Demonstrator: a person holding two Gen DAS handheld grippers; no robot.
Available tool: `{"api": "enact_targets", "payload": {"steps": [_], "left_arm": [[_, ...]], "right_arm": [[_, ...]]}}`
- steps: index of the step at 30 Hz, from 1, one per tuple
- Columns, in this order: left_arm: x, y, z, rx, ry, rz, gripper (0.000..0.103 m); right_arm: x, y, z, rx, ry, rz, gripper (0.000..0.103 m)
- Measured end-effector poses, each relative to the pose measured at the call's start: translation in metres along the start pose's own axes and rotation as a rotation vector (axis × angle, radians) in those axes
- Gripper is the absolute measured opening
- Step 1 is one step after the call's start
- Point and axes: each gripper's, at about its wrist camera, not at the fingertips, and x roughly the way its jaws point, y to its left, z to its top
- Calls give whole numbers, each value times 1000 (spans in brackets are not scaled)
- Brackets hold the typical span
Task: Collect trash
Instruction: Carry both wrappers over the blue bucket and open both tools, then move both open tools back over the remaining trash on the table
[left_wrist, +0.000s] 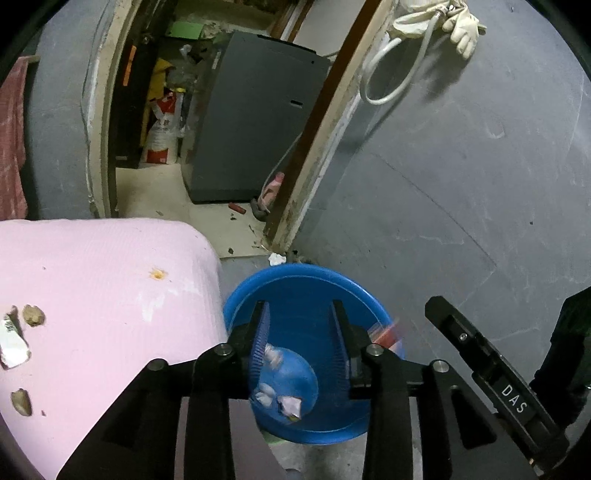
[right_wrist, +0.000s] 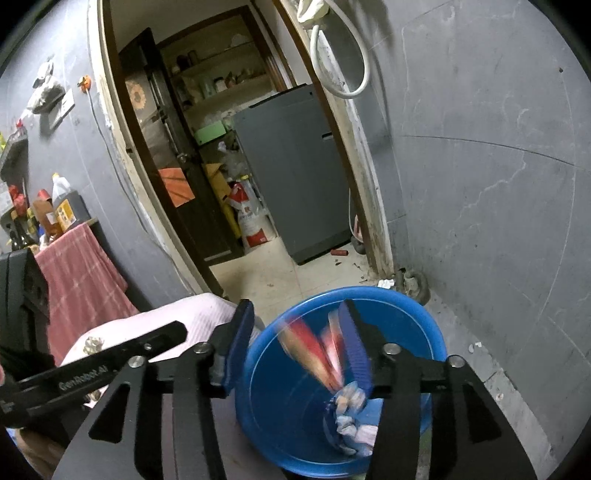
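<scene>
A blue bin (left_wrist: 303, 291) stands on the floor beside a pink-covered table (left_wrist: 103, 280). Crumpled paper scraps (left_wrist: 290, 404) lie in its bottom. My left gripper (left_wrist: 300, 334) hangs open and empty over the bin. My right gripper (right_wrist: 295, 332) is open above the same bin (right_wrist: 280, 398). A red and white wrapper (right_wrist: 314, 350), blurred, is between its fingers, falling into the bin; it also shows in the left wrist view (left_wrist: 386, 334). Crumpled scraps (right_wrist: 351, 417) lie in the bin. On the table lie brown bits (left_wrist: 33, 315) and a white wrapper (left_wrist: 11, 345).
A doorway leads to a room with a grey appliance (left_wrist: 251, 118) and a sack (left_wrist: 162, 136). Grey wall (left_wrist: 461, 166) rises right of the bin. A white scrap (left_wrist: 276, 258) lies on the floor by the door frame. A red cloth (right_wrist: 77, 266) hangs left.
</scene>
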Motion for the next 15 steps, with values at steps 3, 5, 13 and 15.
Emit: {"api": "enact_targets", "payload": {"steps": [3, 5, 13, 15], "left_arm": [[-13, 4, 3, -2, -32, 9, 43], [-23, 7, 4, 1, -59, 23, 52], [-82, 32, 13, 1, -223, 83, 83], [-97, 36, 14, 13, -267, 107, 90]], "right_arm": [[-1, 1, 1, 0, -6, -2, 52], [-4, 2, 2, -1, -21, -3, 55], [-30, 22, 12, -47, -164, 26, 81], [-38, 32, 14, -73, -201, 39, 83]]}}
